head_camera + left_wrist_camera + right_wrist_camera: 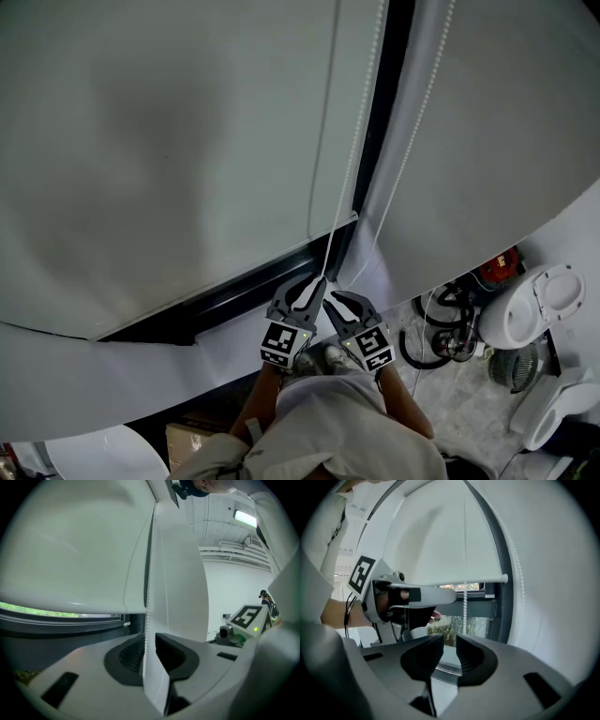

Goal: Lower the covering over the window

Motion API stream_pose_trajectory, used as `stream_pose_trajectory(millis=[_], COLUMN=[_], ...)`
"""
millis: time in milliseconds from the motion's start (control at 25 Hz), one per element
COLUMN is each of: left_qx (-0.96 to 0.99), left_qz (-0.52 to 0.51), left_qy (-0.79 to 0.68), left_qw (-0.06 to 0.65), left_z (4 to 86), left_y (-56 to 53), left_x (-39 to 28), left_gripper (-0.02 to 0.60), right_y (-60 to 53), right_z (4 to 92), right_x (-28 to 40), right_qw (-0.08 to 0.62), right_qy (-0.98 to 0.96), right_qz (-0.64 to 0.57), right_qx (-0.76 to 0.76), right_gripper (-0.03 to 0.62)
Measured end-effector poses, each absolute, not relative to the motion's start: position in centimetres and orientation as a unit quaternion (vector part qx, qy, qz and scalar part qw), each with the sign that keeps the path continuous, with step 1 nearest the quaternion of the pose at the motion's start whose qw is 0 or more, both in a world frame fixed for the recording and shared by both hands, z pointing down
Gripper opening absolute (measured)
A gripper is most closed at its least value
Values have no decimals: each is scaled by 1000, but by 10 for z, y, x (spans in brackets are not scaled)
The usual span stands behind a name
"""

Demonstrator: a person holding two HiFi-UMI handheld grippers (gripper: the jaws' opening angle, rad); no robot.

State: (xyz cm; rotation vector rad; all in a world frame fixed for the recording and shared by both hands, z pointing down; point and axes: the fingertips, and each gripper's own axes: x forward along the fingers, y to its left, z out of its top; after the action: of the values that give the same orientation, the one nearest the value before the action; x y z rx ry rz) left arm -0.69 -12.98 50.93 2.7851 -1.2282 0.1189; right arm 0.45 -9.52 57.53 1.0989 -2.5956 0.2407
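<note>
Matt white fabric blind [169,141], glossy beaded plastic cord [464,606]

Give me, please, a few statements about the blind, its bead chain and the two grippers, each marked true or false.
1. The blind's bottom bar rests on the sill. False: a strip of window shows uncovered below the bar.
2. The bead chain runs between the left gripper's jaws. True.
3. The right gripper's jaws are pressed together. False: they stand apart, with nothing clamped.
4. Greenery shows through the glass below the bar. True.
</note>
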Motion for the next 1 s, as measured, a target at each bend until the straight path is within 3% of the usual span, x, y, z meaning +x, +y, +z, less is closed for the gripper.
stream_pose_trajectory(millis=[120, 680, 1000], left_qx=[912, 916, 918], left_qz=[34, -12, -24], left_qy=[-406, -401, -395], left_qw=[50, 1, -17], left_z=[507, 452, 435], left_y=[-130, -119, -113], left_x=[-14, -27, -25], left_gripper=[100, 100, 100], right_y=[-96, -105, -110], right_z=[554, 436, 436], right_x=[9, 20, 29], right_qw=[137, 19, 39], right_qy=[-906, -902, -884], right_qz=[69, -36, -53], right_qx=[395, 429, 463], right_gripper=[83, 71, 28])
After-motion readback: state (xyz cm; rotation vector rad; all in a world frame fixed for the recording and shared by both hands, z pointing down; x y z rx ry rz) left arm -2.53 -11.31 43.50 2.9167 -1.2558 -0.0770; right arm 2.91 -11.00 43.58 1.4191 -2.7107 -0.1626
